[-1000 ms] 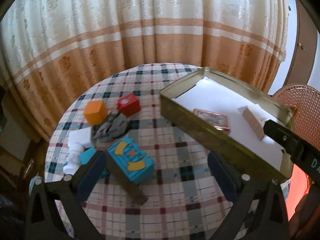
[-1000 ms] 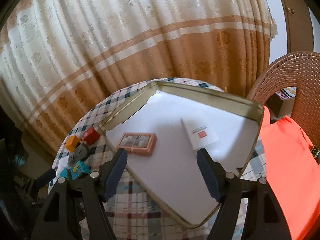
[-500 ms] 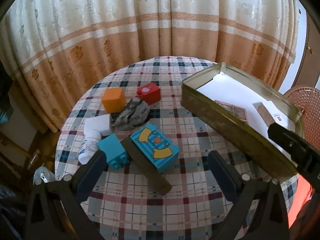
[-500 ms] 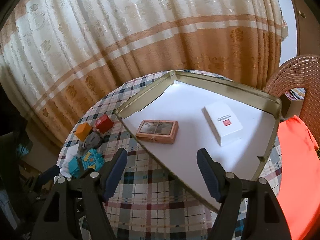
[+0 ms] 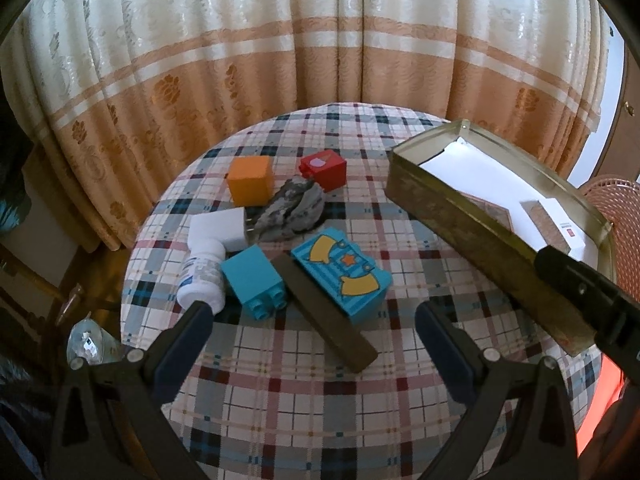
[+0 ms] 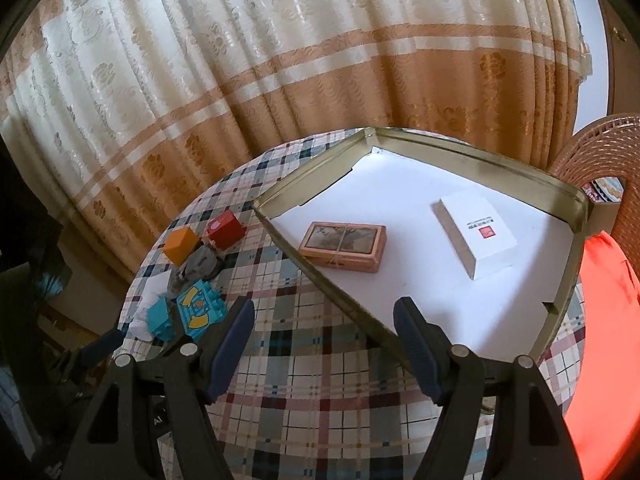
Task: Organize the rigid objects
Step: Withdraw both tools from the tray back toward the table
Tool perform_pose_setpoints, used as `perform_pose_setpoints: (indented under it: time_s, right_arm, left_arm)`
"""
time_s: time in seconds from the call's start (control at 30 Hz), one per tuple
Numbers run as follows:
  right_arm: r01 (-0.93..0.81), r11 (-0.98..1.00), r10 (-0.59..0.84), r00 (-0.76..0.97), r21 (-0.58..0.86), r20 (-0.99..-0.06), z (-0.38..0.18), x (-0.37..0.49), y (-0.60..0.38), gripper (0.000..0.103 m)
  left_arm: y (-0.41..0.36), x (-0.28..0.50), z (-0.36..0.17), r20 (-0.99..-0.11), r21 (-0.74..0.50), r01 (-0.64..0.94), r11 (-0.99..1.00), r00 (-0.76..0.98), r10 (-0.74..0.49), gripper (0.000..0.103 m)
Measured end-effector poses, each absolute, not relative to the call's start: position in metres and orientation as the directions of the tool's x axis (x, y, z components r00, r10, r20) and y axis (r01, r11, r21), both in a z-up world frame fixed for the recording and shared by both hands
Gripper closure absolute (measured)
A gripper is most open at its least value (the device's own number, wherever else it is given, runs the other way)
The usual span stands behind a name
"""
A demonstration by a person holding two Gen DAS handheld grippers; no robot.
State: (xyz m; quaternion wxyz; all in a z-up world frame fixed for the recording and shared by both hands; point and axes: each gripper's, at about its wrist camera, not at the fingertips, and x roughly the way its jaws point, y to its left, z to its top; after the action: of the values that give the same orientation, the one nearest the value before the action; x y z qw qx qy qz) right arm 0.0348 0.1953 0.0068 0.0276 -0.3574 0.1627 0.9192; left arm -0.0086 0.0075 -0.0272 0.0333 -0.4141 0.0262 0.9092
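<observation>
Since the earlier frames, both grippers are carried sideways over the round table, so that in the left wrist view the heap of toys is brought toward the middle and the metal tray is pushed to the right edge. In the right wrist view the tray is seen lower and more fully than before.

The left gripper is held tilted downward above the checked cloth, with its jaws spread wide and nothing between them. Just ahead of its fingers a dark flat bar is lying on the cloth, touching a large blue printed block. Beside these are seen a small teal brick, a white bottle lying on its side, a white box, a grey rough lump, an orange cube and a red cube.

The right gripper is also pointed downward, with jaws apart and empty. The near rim of the tray is found between its fingers. Inside the tray, on a white lining, a pink framed box and a white carton are lying well apart. An orange-red cloth is seen at the right, next to a wicker chair. A patterned curtain hangs behind.
</observation>
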Motion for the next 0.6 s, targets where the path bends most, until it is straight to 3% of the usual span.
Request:
perform_pose_setpoints:
  time_s: [0.6]
  right_arm:
    - [-0.072,-0.965,-0.118,-0.740,0.252,-0.662,0.008,0.030,0.164,0.029]
  left_arm:
    - [-0.054,0.000,-0.034,-0.755,0.046,0.030,-0.999,-0.654,-0.054,0.001]
